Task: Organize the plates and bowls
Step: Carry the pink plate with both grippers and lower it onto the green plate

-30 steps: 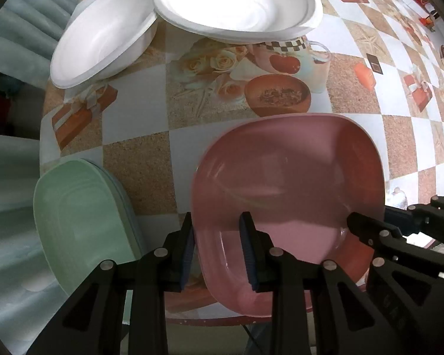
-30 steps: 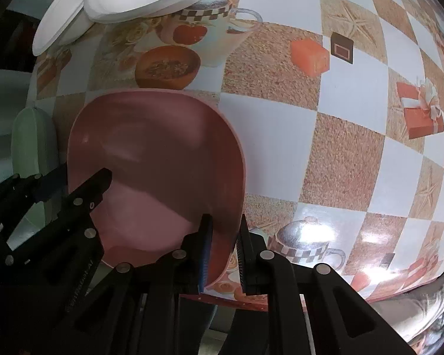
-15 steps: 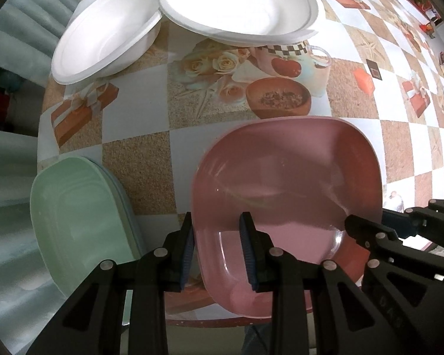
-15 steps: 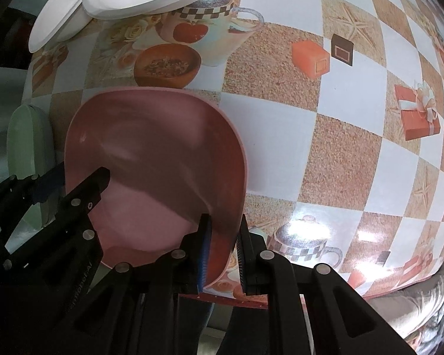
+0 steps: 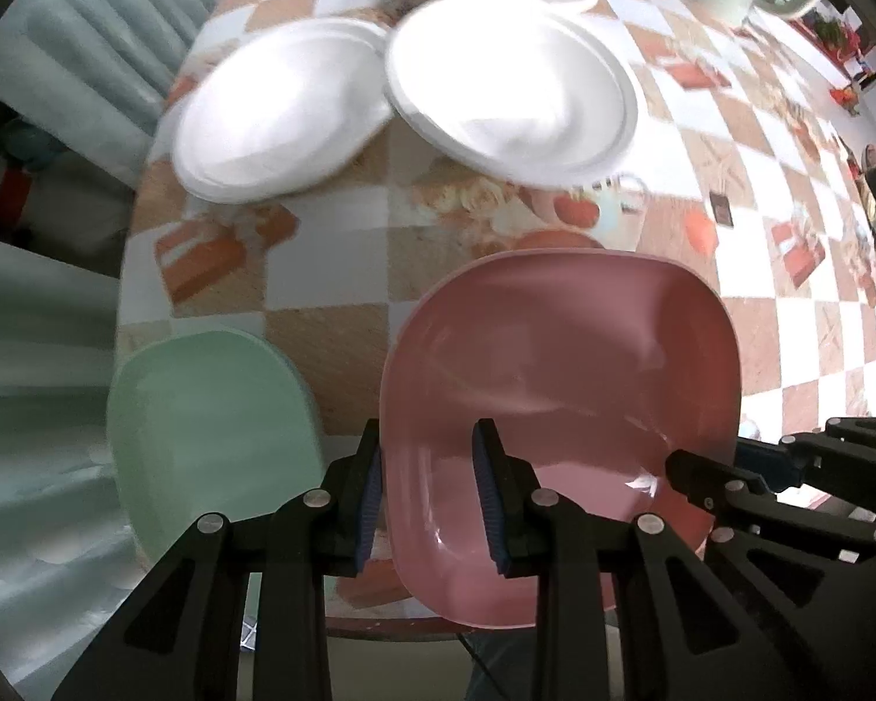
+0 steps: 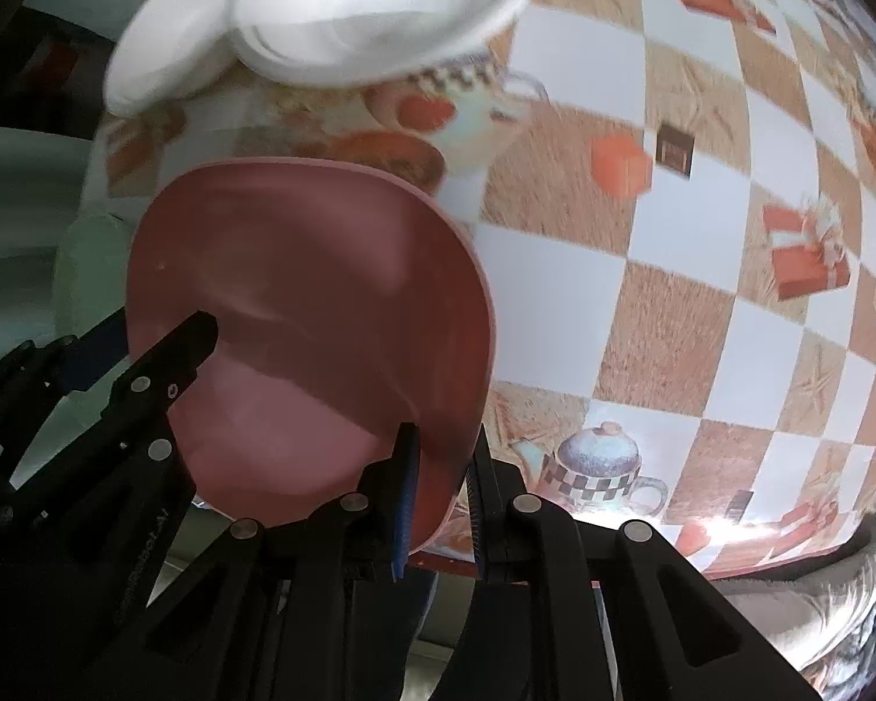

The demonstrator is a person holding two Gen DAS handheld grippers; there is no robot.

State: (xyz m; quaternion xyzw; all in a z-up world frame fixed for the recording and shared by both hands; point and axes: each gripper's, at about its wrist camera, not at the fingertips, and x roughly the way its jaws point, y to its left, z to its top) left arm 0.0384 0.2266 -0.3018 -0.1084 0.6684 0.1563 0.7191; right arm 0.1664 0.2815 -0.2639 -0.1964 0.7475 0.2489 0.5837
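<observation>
pink plate (image 5: 560, 374) hangs above the checkered surface (image 6: 701, 245), left gripper (image 5: 426, 490) and right gripper (image 6: 441, 490) both clamped on its near rim. carrying step; next, probably set it onto the green plate (image 5: 204, 426) alongside, though blur obscures their gap.

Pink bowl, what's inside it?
The pink bowl looks empty, just shiny pink. Two tools pinch its rim, the left tool and the right tool, covering small bits of it.
</observation>
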